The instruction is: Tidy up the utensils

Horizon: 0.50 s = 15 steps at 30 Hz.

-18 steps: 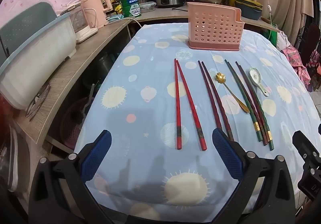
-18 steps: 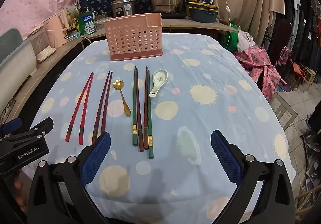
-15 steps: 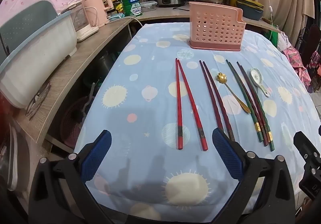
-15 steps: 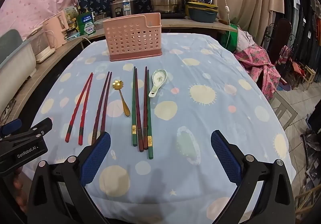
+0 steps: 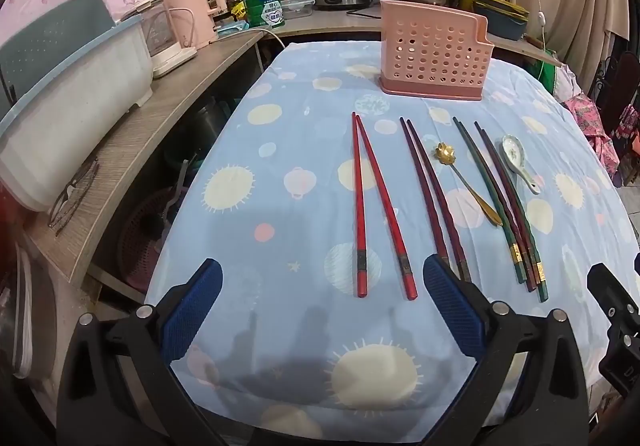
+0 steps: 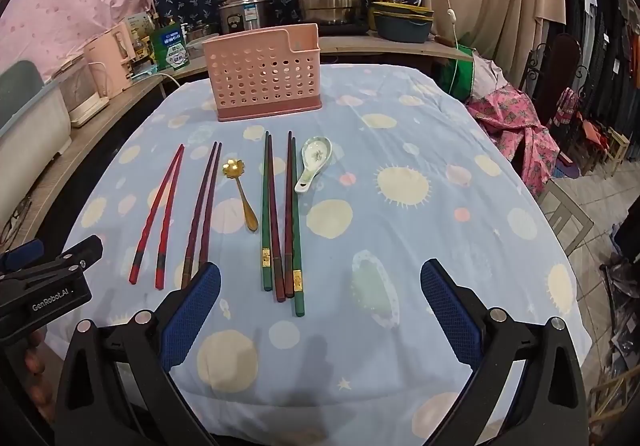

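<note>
Cluttered kitchen; blue dotted tablecloth [image 6: 440,174] is covering the table. Nothing is sitting in the pink perforated plastic holder [image 6: 264,74] yet. Thin red chopsticks [image 5: 374,206] are lying flat, likely slipping or rolling when pinched. They are lying just ahead of the left gripper [image 5: 322,306], spread, empty. Right gripper [image 6: 320,306] is hovering spread near the green-and-maroon chopsticks [image 6: 280,214].

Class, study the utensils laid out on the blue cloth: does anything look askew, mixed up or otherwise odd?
Mostly tidy. The green and maroon chopsticks lie interleaved by colour instead of in matched pairs, and their near ends are uneven. The red chopsticks splay apart toward the near end. Nothing is spilled or visibly damaged.
</note>
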Available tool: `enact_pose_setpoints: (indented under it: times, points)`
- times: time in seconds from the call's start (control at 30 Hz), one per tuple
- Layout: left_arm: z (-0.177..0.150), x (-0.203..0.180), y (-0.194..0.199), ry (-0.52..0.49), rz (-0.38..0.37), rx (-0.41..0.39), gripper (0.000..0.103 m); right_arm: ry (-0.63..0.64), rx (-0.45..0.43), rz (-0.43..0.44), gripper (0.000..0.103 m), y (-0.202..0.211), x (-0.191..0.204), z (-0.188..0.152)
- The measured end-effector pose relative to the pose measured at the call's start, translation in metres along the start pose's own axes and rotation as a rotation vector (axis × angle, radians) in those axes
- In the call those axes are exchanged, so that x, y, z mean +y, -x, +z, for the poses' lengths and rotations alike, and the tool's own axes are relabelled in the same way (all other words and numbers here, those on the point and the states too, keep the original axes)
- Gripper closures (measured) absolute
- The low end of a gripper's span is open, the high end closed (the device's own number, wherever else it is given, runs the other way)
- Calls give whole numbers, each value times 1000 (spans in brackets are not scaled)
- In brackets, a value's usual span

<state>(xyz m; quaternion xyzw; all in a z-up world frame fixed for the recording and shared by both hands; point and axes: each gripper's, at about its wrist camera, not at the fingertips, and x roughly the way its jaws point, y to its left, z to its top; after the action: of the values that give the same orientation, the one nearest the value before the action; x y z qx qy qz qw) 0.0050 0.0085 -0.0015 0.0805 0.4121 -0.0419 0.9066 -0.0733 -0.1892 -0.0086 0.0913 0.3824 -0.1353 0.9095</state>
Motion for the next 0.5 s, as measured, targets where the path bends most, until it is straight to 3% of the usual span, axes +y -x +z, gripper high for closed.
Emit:
enact_pose_setpoints:
  times: [0.5]
  points:
    - [0, -1, -4, 7, 3, 8, 7, -5, -4, 8, 7, 0, 2, -2]
